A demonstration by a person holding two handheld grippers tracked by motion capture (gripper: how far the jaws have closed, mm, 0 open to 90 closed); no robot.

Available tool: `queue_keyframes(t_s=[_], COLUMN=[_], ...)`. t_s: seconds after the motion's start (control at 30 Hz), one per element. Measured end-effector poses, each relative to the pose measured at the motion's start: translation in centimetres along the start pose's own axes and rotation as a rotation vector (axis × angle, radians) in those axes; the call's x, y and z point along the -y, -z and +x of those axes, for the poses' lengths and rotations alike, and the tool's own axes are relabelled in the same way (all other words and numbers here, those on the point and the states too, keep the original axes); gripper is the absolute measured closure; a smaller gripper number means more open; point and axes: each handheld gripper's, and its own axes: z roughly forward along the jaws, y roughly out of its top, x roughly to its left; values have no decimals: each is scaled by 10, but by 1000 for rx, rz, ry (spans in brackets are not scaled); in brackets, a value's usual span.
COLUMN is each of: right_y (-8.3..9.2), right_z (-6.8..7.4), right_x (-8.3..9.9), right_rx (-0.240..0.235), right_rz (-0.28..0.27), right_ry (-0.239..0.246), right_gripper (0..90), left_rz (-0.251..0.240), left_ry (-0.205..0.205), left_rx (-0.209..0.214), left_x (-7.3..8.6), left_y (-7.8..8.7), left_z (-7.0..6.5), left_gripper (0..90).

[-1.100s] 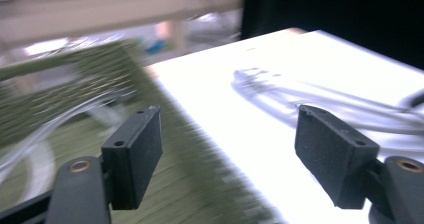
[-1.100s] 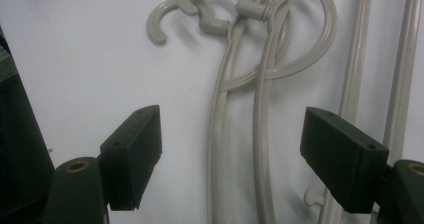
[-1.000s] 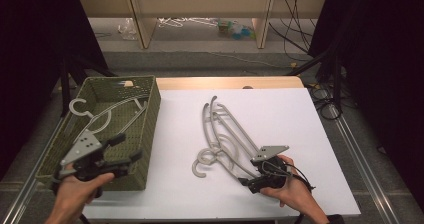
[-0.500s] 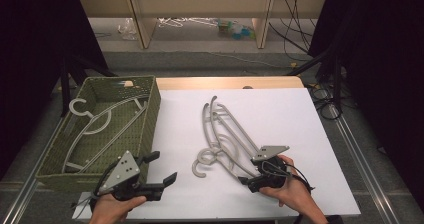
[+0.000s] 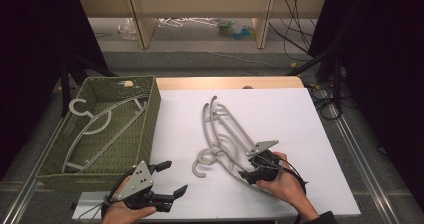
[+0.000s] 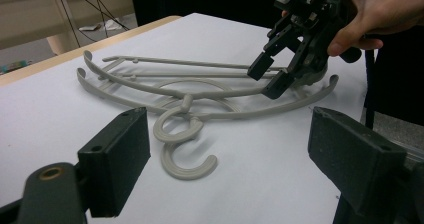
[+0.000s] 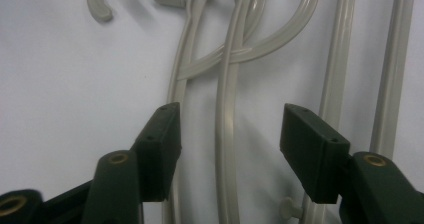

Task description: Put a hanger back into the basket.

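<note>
One hanger (image 5: 95,126) in basket (image 5: 150,114), two hangers (image 5: 225,139) left; my left gripper (image 5: 167,179) gapes empty, right gripper (image 5: 248,167) has been closing astride one arm, ungripped.

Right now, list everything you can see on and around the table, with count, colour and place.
hangers on the sheet: two, grey, overlapping mid-table
hanger in the basket: one, grey, lying inside
basket: one, green woven, table's left
sheet: one, white, covering the table
shelf: one, wooden, behind the table
left tongs: black, open, near edge beside the basket
right tongs: black, open, jaws just been closing, straddling a hanger arm
hands: two, near edge
</note>
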Motion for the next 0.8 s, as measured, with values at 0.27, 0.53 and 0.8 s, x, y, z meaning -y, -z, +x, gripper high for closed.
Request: queue_keyframes(t_s=[0.27,0.53,0.8], right_y=[-8,-26,-33], right_z=[0,1,2], right_x=[-8,-20,-28], right_rx=[7,29,22], right_rz=[35,103,130], right_ry=[34,75,62], right_gripper=[545,595,668], left_rz=[24,50,69], left_ry=[-4,-11,-19], left_rx=[-1,12,30], left_x=[2,4,5], left_y=[-1,-2,-4], left_z=[-1,0,-4], left_gripper=[172,179,182])
